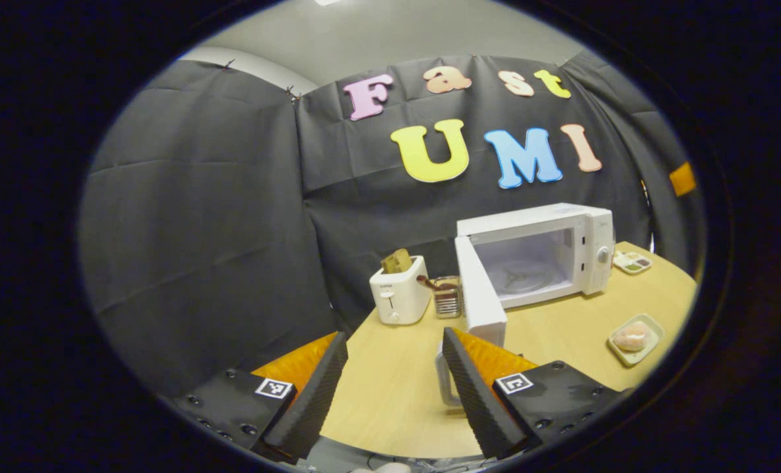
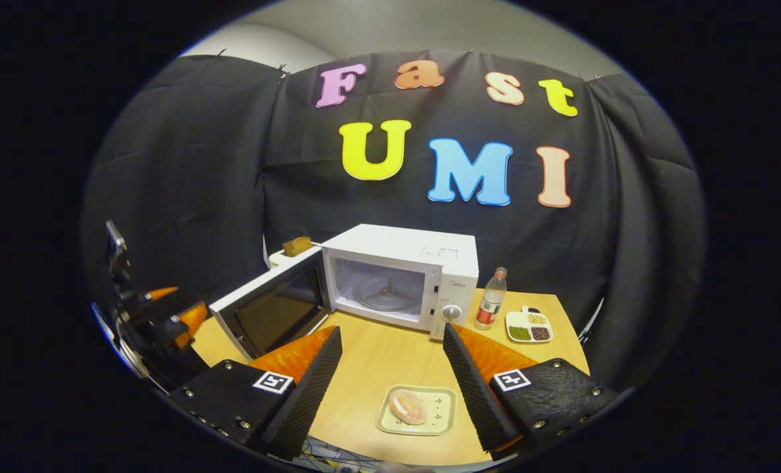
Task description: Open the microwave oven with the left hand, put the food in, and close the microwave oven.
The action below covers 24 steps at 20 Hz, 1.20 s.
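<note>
Nearest my right gripper (image 2: 392, 368) is the food (image 2: 408, 406), a pinkish round piece on a pale green tray (image 2: 444, 415), sitting between my spread fingers at the near edge of the table (image 2: 377, 358); jaws wide apart, nothing in them. Food looks glossy, slightly flattened, off to the tray's left side. I see the microwave (image 2: 423, 263) white, door (image 2: 268, 314) swung fully open to the left, cavity showing a glass turntable and roller ring. Door's dark window faces me, its lower edge close to the table's left edge. Bare wood runs from the tray straight up to the cavity mouth. Right of the microwave stand a bottle (image 2: 490, 306) with a red label and a divided dish (image 2: 529, 326), both toward the far right corner. Left gripper view: my left gripper (image 1: 395, 368) is also spread wide and holding nothing, hanging over the table's near left part. From there the open door (image 1: 481, 297) comes edge-on, just beyond my right finger. A white toaster (image 1: 400, 290) with bread in it and a small metal rack (image 1: 447, 297) sit at the far left edge beside the door. Food tray (image 1: 636, 338) is well off toward the right edge from this side.
</note>
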Motion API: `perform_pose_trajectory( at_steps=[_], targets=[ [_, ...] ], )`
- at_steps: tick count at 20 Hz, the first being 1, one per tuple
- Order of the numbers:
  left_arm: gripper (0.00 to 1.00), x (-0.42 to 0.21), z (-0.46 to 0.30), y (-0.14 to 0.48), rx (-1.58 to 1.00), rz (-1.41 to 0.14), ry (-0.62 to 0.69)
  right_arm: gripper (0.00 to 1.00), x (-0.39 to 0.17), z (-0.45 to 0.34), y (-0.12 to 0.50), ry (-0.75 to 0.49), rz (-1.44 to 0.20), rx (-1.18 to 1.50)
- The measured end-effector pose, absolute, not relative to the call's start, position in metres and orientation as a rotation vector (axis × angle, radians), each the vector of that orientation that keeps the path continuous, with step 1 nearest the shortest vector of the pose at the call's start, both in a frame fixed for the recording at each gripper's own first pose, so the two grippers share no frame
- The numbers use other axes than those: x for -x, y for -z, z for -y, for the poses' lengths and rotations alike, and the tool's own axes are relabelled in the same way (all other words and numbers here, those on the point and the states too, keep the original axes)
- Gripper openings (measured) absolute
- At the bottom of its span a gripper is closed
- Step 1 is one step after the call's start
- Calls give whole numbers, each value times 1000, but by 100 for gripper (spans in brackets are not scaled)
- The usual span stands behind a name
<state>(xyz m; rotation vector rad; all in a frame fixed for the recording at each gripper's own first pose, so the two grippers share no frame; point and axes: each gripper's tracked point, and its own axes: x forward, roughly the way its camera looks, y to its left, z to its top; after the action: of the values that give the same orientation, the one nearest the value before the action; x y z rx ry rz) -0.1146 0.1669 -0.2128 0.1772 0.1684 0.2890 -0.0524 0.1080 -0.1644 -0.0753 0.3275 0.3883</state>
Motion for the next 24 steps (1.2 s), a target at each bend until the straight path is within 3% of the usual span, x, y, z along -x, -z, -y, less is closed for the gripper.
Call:
perform_pose_trajectory(
  at_steps=[4, 11, 12, 14, 24],
  targets=[
    [100, 109, -132, 160, -114, -122, -229, 95, 53, -97, 230, -404, -405, 144],
    [92, 74, -76, 100, -117, -73, -153, 95, 47, -91, 349, -479, -544, 307],
    [100, 71, -69, 96, -123, -72, -145, 95, 42, -91, 361, -489, -558, 315],
    [100, 64, -55, 86, -129, -72, -128, 95, 37, -92, 387, -502, -595, 338],
    [100, 35, -1, 81, -136, -92, -43, 95, 2, -107, 436, -558, -709, 325]
  ],
)
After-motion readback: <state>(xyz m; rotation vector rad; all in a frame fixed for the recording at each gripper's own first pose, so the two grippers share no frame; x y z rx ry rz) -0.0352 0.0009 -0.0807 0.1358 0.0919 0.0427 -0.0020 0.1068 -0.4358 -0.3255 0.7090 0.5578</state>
